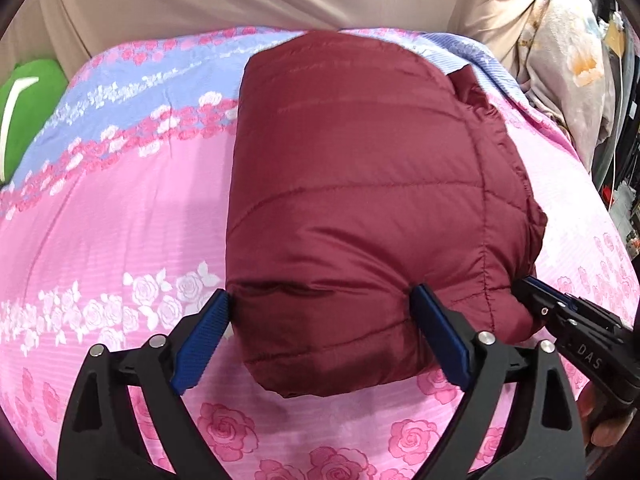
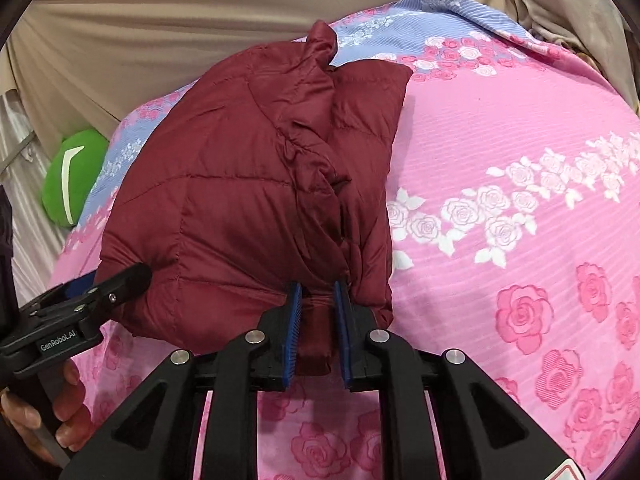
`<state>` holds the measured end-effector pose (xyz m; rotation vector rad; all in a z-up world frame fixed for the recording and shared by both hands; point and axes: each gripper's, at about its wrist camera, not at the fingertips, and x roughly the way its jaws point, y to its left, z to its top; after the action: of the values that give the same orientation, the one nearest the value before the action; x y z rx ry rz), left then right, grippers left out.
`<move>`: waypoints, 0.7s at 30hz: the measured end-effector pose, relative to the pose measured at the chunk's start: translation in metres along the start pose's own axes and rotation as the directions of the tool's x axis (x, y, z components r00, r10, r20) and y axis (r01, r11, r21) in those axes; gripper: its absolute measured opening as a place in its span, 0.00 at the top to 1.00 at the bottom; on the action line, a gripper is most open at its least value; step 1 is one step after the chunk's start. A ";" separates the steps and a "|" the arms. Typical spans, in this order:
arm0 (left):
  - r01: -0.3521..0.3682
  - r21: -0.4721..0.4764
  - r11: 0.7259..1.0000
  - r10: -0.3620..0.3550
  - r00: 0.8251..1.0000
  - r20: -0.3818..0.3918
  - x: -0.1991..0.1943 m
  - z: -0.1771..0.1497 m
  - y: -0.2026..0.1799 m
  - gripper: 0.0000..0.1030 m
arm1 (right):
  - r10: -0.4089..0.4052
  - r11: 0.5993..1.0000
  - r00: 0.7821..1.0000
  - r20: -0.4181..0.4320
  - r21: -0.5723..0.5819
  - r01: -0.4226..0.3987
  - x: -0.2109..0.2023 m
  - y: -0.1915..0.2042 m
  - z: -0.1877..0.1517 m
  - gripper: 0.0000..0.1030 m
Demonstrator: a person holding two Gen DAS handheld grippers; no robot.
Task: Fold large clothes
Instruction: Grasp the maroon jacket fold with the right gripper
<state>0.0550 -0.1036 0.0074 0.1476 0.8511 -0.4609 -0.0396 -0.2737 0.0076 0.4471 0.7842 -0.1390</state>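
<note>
The right gripper (image 2: 316,300) has its fingers clamped narrowly on a pinch of the maroon puffer jacket (image 2: 248,200) at its near edge; the left gripper (image 1: 320,320) holds its fingers wide apart astride the bundle's near corner, gripping nothing; the jacket lies folded into a thick bundle on the rose-print bed cover (image 2: 500,152); best to keep the pinch deep and low, steady the bulk with the left, and press trapped air out so the fold stays.

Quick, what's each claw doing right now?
Left claw: open wide, jacket edge between its fingers, not pinched.
Right claw: nearly closed, pinching a fold of the jacket.
</note>
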 end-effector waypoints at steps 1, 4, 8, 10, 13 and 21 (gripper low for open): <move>0.011 -0.010 1.000 -0.011 1.000 -0.005 -0.001 0.001 0.002 0.13 | 0.000 1.000 1.000 0.000 0.001 0.000 -0.001 0.000 0.000 0.88; 0.053 -0.052 0.997 -0.053 0.999 0.010 -0.012 0.007 0.015 0.14 | 0.029 0.999 0.999 0.016 0.031 -0.030 -0.013 -0.004 0.004 0.80; 0.052 -0.107 0.993 -0.042 0.995 0.091 -0.036 0.024 0.041 0.10 | 0.049 0.995 0.995 0.084 0.087 -0.056 -0.033 -0.011 0.024 0.47; 0.043 -0.140 0.989 -0.027 0.993 0.114 -0.042 0.031 0.052 0.09 | 0.056 0.997 0.993 0.099 0.052 -0.061 -0.034 -0.003 0.042 0.45; 0.045 -0.180 0.983 -0.024 0.993 0.117 -0.044 0.032 0.061 0.09 | 0.059 0.998 0.993 0.105 0.009 -0.060 -0.020 0.011 0.063 0.39; 0.045 -0.145 0.988 -0.029 0.993 0.110 -0.046 0.030 0.057 0.09 | 0.052 0.998 0.990 0.133 0.016 -0.055 -0.002 0.012 0.082 0.93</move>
<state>0.0754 -0.0471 0.0582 -0.0295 0.7797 -0.4347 0.0159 -0.2995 0.0640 0.4726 0.6400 -0.1252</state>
